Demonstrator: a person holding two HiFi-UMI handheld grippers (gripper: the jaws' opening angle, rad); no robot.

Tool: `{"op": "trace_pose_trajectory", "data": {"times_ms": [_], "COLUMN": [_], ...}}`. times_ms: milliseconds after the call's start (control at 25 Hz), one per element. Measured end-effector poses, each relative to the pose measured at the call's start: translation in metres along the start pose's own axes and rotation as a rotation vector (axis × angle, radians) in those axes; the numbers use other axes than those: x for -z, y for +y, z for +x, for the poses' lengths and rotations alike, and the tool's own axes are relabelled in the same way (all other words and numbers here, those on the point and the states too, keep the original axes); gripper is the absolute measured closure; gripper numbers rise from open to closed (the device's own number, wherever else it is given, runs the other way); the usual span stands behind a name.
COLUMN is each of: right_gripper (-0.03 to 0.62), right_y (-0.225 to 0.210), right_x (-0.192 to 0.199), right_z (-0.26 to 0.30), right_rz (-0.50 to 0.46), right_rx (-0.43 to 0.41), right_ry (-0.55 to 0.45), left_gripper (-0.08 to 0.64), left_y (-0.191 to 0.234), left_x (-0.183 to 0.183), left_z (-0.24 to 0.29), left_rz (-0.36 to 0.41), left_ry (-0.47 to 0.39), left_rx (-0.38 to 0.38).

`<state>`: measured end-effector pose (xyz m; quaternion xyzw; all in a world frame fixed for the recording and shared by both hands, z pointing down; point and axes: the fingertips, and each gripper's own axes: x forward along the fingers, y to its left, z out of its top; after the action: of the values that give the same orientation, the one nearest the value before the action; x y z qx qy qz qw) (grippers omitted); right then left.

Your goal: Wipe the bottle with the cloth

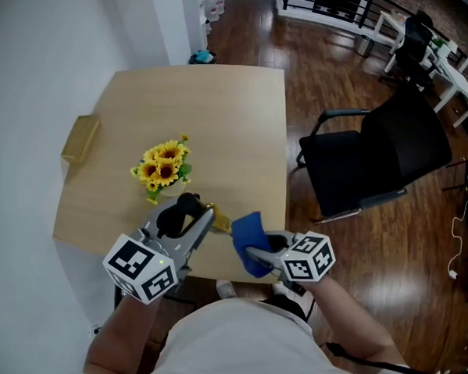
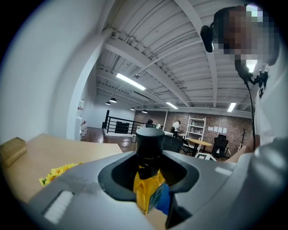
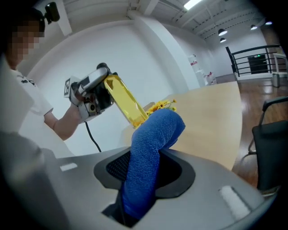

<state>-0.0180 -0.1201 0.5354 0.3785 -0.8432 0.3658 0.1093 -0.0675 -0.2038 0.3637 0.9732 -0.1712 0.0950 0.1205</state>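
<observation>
Bottle (image 1: 220,219), head view: held above the table (image 1: 223,103) near edge, at 4 o'clock from the sunflowers (image 1: 164,165), with the blue cloth (image 1: 247,234) at its lower end.

Left gripper view: my left claw (image 2: 150,173) is clamped on the neck under the black cap (image 2: 150,141).

Right gripper view: my right claw (image 3: 141,179) is clamped on the soft cloth.

I judge the bottle rigid, smooth and slippery; the neck is the secure hold.

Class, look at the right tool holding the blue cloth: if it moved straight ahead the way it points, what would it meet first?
Probably the yellow bottle: the blue cloth clamped in the right tool appears to touch its lower end. The sunflowers lie beyond; depth is unclear.
</observation>
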Motion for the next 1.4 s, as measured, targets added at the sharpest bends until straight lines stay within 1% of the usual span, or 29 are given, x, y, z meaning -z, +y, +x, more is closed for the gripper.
{"op": "trace_pose_trajectory", "data": {"times_ms": [120, 240, 360, 480, 560, 760, 960, 1080, 1200, 1280, 1320, 1400], "right_gripper": [0.442, 0.442, 0.442, 0.442, 0.442, 0.442, 0.442, 0.442, 0.442, 0.442, 0.442, 0.442], "right_y": [-0.013, -0.021, -0.025, -0.027, -0.029, -0.038, -0.045, -0.049, -0.051, -0.051, -0.051, -0.051], "right_x": [0.001, 0.0, -0.001, -0.001, -0.001, -0.001, -0.004, -0.006, -0.008, -0.01, -0.011, -0.009], "right_z": [-0.037, -0.078, -0.114, -0.14, -0.153, -0.172, -0.179, -0.18, -0.178, -0.178, -0.18, -0.184], "right_rz": [0.027, 0.032, 0.037, 0.025, 0.023, 0.001, -0.036, -0.066, -0.095, -0.123, -0.138, -0.167], "right_rx": [0.064, 0.132, 0.19, 0.228, 0.237, 0.236, 0.215, 0.192, 0.153, 0.119, 0.101, 0.065], "right_ry": [-0.057, -0.113, -0.157, -0.169, -0.165, -0.132, -0.101, -0.086, -0.075, -0.069, -0.066, -0.057], "left_gripper": [0.407, 0.407, 0.405, 0.405, 0.405, 0.405, 0.402, 0.396, 0.315, 0.314, 0.314, 0.316], "left_y": [0.017, 0.039, 0.061, 0.08, 0.09, 0.106, 0.111, 0.112, 0.112, 0.105, 0.099, 0.08], "left_x": [0.015, 0.037, 0.062, 0.09, 0.109, 0.143, 0.161, 0.162, 0.156, 0.151, 0.149, 0.146], "left_z": [0.02, 0.039, 0.056, 0.071, 0.08, 0.094, 0.096, 0.095, 0.088, 0.078, 0.071, 0.051], "left_rz": [0.002, 0.005, 0.025, 0.047, 0.055, 0.037, 0.031, 0.05, 0.073, 0.086, 0.08, 0.04], "left_ry": [0.017, 0.038, 0.056, 0.062, 0.07, 0.092, 0.092, 0.092, 0.096, 0.091, 0.082, 0.053], "left_rx": [-0.044, -0.132, -0.227, -0.311, -0.353, -0.425, -0.475, -0.509, -0.56, -0.595, -0.612, -0.647]}}
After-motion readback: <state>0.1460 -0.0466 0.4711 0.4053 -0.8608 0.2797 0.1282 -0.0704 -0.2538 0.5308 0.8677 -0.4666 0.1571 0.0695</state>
